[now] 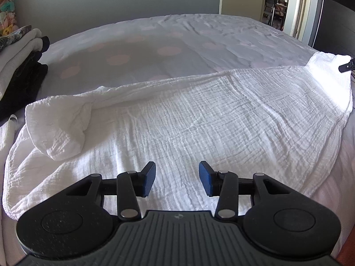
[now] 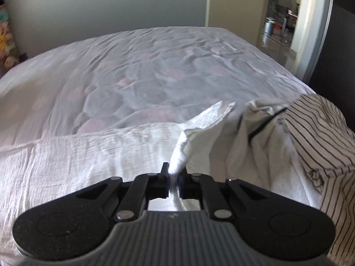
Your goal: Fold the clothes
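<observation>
A white crinkled cloth [image 1: 199,115] lies spread across the near side of the bed, with its left corner [image 1: 57,124] flopped over onto itself. My left gripper [image 1: 177,178] hovers open just above the cloth's near part, nothing between its blue pads [image 1: 149,180]. In the right wrist view the same white cloth [image 2: 77,155] stretches to the left, and my right gripper [image 2: 174,174] is shut on a bunched corner of it, which sticks up in a peak [image 2: 206,119]. The right gripper's tip [image 1: 346,65] shows at the far right edge of the left wrist view.
A stack of folded clothes [image 1: 20,66], pale and black, sits at the bed's left edge. A striped shirt [image 2: 310,137] lies crumpled to the right of the white cloth. The bed cover [image 1: 177,44] with faint pink dots extends beyond. A doorway [image 2: 281,22] opens at the back right.
</observation>
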Action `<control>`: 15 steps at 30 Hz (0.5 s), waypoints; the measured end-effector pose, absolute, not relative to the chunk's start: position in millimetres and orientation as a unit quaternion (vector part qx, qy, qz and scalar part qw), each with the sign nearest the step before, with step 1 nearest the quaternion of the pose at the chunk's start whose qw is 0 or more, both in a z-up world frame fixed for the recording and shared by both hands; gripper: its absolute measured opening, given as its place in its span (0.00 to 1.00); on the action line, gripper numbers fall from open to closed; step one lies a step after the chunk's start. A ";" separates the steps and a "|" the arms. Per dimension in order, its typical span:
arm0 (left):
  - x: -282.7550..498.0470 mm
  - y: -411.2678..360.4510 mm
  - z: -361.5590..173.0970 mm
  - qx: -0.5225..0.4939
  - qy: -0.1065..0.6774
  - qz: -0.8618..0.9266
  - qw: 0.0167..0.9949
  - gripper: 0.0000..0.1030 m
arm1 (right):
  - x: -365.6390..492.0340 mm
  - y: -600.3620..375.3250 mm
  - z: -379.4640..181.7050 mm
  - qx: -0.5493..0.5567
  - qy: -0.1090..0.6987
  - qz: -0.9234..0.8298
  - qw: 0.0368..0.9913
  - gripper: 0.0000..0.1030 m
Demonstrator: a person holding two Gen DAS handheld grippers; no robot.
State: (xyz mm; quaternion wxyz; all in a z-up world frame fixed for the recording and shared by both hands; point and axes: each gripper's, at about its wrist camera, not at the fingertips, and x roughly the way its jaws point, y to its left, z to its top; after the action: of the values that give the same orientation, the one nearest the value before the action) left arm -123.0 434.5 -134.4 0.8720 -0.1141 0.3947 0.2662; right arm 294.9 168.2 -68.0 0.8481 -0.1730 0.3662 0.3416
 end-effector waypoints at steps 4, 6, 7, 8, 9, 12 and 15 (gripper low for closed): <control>-134.9 441.4 -131.2 -0.130 0.377 0.271 0.876 0.49 | 255.6 197.3 -78.9 -0.226 0.370 0.372 0.820 0.09; -139.6 444.6 -129.7 -0.136 0.369 0.278 0.876 0.49 | 236.0 202.7 -91.4 -0.239 0.382 0.384 0.806 0.09; -141.3 446.1 -128.6 -0.138 0.365 0.281 0.877 0.49 | 230.3 207.0 -99.6 -0.245 0.390 0.388 0.798 0.09; -143.0 447.7 -127.5 -0.140 0.361 0.283 0.877 0.49 | 224.7 211.3 -107.7 -0.251 0.398 0.391 0.791 0.09; -144.8 449.3 -126.5 -0.143 0.357 0.285 0.878 0.49 | 219.1 215.5 -115.9 -0.256 0.407 0.395 0.783 0.09; -149.2 454.0 -125.6 -0.152 0.352 0.291 0.877 0.49 | 207.5 223.1 -130.1 -0.271 0.427 0.401 0.764 0.26; -152.5 458.1 -126.3 -0.158 0.354 0.297 0.872 0.49 | 201.1 228.9 -119.8 -0.279 0.422 0.410 0.759 0.37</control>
State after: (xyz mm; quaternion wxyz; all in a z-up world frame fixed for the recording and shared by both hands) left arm -152.5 458.1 -126.3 0.8725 -0.1578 0.3543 0.2973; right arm 201.1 228.9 -119.8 0.7592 -0.2792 0.4216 0.4098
